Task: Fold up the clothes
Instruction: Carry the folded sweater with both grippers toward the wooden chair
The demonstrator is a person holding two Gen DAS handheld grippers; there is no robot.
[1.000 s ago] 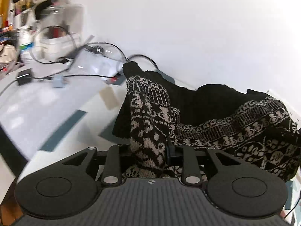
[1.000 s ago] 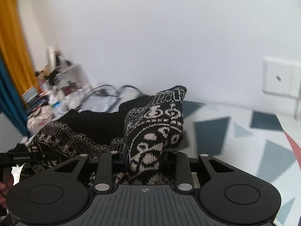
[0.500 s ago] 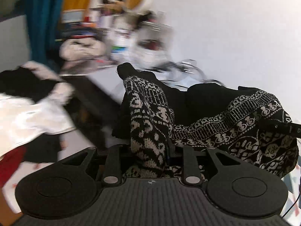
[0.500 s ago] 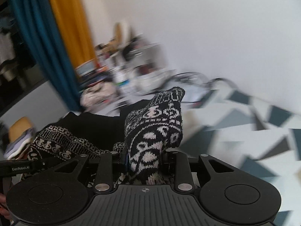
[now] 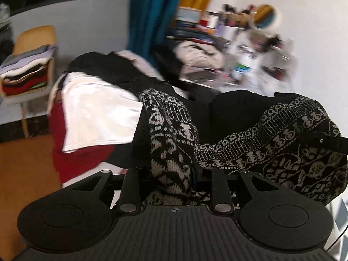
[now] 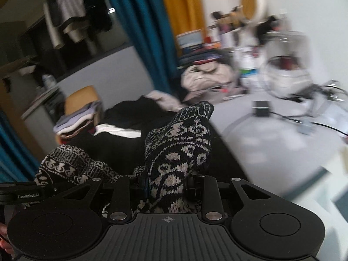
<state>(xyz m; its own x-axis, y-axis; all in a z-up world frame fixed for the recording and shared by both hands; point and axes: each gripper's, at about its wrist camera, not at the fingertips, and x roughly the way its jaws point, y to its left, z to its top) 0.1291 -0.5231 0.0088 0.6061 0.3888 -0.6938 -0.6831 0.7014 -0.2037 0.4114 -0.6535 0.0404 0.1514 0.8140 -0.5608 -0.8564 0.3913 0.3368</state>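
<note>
Slippage is your main risk: you have the patterned sweater (image 5: 174, 143) bunched thickly in both claws, and a quick sideways swing, which the smeared background suggests, could tug the knit out of one grip or drag its hanging folds over the clothes pile (image 5: 93, 108) at ten o'clock. Your left gripper (image 5: 174, 171) is clenched on a fold of the sweater, which rises toward twelve o'clock and drapes off to three. Your right gripper (image 6: 167, 180) likewise clamps a bunched end that stands up at twelve o'clock, the rest sagging to nine. Both claws tilt downward, side by side, the garment slung between them above the grey tabletop (image 6: 271, 139). Folded laundry sits on the chair (image 5: 32, 41).
</note>
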